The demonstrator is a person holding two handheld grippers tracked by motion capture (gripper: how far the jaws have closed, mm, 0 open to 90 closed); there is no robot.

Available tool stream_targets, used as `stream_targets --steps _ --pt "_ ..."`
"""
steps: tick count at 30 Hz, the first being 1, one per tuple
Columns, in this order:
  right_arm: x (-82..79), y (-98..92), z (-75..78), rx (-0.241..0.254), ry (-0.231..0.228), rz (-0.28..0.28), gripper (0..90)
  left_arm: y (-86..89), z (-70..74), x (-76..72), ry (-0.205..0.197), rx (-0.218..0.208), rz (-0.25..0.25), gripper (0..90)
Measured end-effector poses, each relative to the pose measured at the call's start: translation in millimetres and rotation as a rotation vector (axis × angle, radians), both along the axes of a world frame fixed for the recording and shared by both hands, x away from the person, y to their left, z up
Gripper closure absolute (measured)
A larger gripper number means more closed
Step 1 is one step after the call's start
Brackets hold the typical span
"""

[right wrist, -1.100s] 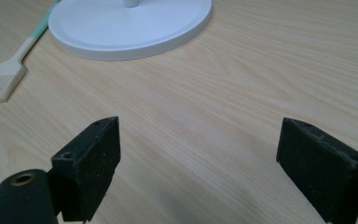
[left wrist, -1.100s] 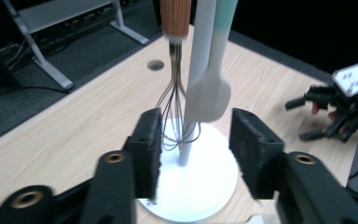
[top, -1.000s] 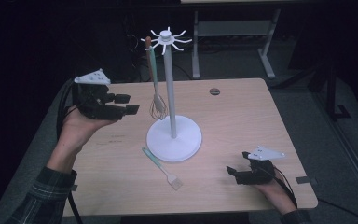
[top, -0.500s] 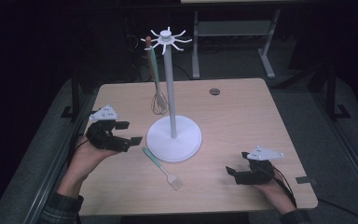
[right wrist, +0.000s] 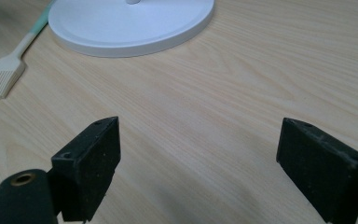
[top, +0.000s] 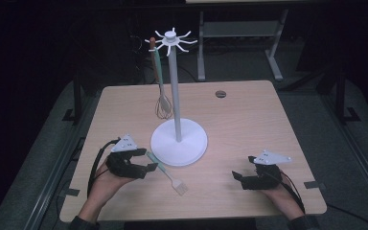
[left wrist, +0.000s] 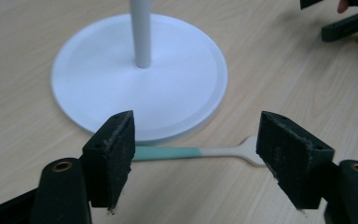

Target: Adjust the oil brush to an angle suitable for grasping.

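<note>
From the high view, the left tongs point(top: 146, 168) sit low over the wooden desk point(top: 249, 124), their tips at the green handle of a pastry brush point(top: 168, 173) that lies flat just in front of the white stand base point(top: 178, 142). The brush runs from beside the base rim toward the near edge, bristles at the near end. A whisk point(top: 162, 103) hangs from one arm of the stand's top, its wires just above the desk. The right tongs point(top: 239, 177) rest near the front right of the desk, well apart from the brush

Along the left gripper view, the left tongs point(left wrist: 196, 149) stand wide, their jaws having just been closing a little, and the brush handle point(left wrist: 186, 152) lies on the desk between the pads without either pad pressing on it. The handle is green at one end and cream toward the bristles. Beyond it the round base point(left wrist: 140, 93) and its post fill the middle, and the other tongs point(left wrist: 342, 28) show at the top right corner

Along the right gripper view, the right tongs point(right wrist: 198, 163) are wide apart with bare desk between them. The brush point(right wrist: 4, 74) lies at the far left, its bristles pointing toward the camera, beside the base point(right wrist: 130, 23)
</note>
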State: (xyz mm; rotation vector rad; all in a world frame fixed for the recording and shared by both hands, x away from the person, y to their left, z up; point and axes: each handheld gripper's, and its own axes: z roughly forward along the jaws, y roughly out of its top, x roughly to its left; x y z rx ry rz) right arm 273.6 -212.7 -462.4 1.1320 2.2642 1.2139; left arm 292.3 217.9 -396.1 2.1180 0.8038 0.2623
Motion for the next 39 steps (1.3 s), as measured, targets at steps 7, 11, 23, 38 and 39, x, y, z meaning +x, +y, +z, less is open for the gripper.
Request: stream_targets --steps 7,11,23,38,39 --pt "0.7 0.0 -0.4 -0.002 -0.002 0.004 13.6 -15.2 -17.9 -1.0 0.012 0.004 -0.037 55.7" --pt "0.4 0.6 -0.1 -0.002 -0.007 0.006 13.6 -26.6 -24.9 0.5 0.022 0.039 -0.079 70.8" --pt "0.8 1.2 0.1 -0.007 -0.012 0.015 13.7 -59.4 -55.6 7.4 0.084 0.103 -0.132 89.8" --pt "-0.2 -0.9 1.4 -0.001 -0.017 0.008 13.7 -58.4 -62.1 2.8 0.163 0.157 -0.113 89.9" --pt "-0.2 -1.0 1.3 -0.001 -0.014 0.007 13.7 -56.3 -62.0 1.0 0.167 0.153 -0.107 89.9"
